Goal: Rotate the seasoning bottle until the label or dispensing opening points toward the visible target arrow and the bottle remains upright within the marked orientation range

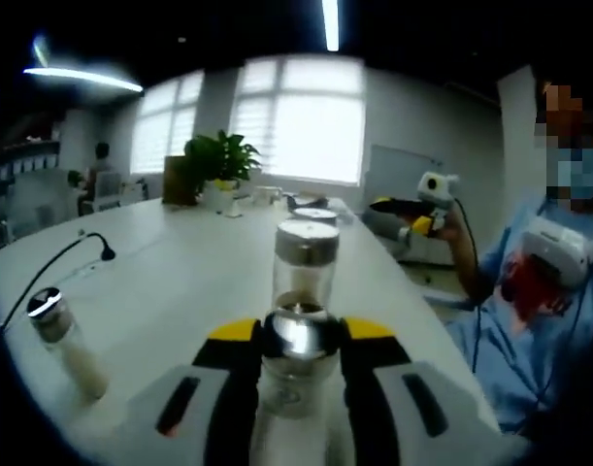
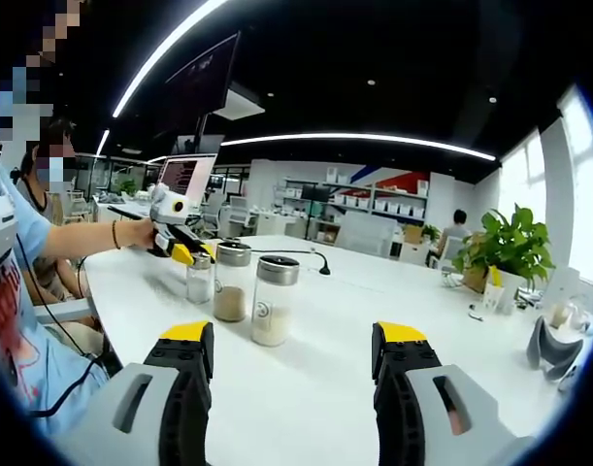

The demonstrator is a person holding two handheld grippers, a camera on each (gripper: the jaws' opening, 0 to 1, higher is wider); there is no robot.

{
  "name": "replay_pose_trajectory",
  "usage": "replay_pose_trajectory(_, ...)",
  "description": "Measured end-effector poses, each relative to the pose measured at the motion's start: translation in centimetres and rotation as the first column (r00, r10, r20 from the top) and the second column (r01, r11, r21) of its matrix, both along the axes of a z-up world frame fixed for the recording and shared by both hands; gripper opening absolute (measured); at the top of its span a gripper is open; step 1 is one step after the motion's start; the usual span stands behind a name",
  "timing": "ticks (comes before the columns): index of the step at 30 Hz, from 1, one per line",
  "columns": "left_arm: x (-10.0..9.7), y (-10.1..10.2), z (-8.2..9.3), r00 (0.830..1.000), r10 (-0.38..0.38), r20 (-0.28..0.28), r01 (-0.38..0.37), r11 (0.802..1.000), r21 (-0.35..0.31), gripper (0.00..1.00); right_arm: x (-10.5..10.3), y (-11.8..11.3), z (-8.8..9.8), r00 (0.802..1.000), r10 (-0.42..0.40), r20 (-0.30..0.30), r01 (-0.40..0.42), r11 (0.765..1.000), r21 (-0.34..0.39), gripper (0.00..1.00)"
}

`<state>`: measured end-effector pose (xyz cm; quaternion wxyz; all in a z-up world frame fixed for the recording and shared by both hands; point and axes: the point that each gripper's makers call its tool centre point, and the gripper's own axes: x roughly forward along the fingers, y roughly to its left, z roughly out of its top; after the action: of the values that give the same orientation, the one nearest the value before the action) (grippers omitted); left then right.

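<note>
On the white table (image 1: 170,282), the left gripper (image 1: 298,354) clenches a small glass seasoning bottle (image 1: 298,340) upright between its yellow-tipped jaws, with a taller jar (image 1: 306,264) just behind it. Another shaker (image 1: 65,340) stands well apart to the left. Across the table, the right gripper (image 2: 293,354) hangs released with jaws wide, facing two jars (image 2: 252,296) near a potted plant (image 2: 505,248).
</note>
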<state>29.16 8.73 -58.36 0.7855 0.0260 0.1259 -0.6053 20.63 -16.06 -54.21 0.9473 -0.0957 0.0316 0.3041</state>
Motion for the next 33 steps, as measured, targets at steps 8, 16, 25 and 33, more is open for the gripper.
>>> replay_pose_trajectory(8, 0.4, 0.2, 0.0, 0.997, 0.081, 0.006, -0.081, 0.997, 0.006, 0.33, 0.0, 0.0, 0.0, 1.0, -0.001, 0.0, 0.001, 1.0, 0.0, 0.67)
replay_pose_trajectory(16, 0.7, 0.2, 0.0, 0.986, 0.164, 0.011, -0.164, 0.987, 0.004, 0.33, 0.1, -0.1, 0.0, 1.0, -0.003, 0.0, 0.003, 1.0, 0.0, 0.67)
replay_pose_trajectory(25, 1.1, 0.4, 0.0, 0.962, 0.273, 0.017, -0.273, 0.962, 0.012, 0.33, 0.1, 0.0, 0.0, 1.0, -0.004, -0.001, 0.004, 1.0, -0.002, 0.67)
replay_pose_trajectory(33, 1.4, 0.5, 0.0, 0.921, 0.388, 0.012, -0.389, 0.92, 0.05, 0.33, 0.1, -0.1, -0.1, 1.0, -0.006, -0.005, 0.006, 1.0, -0.004, 0.67)
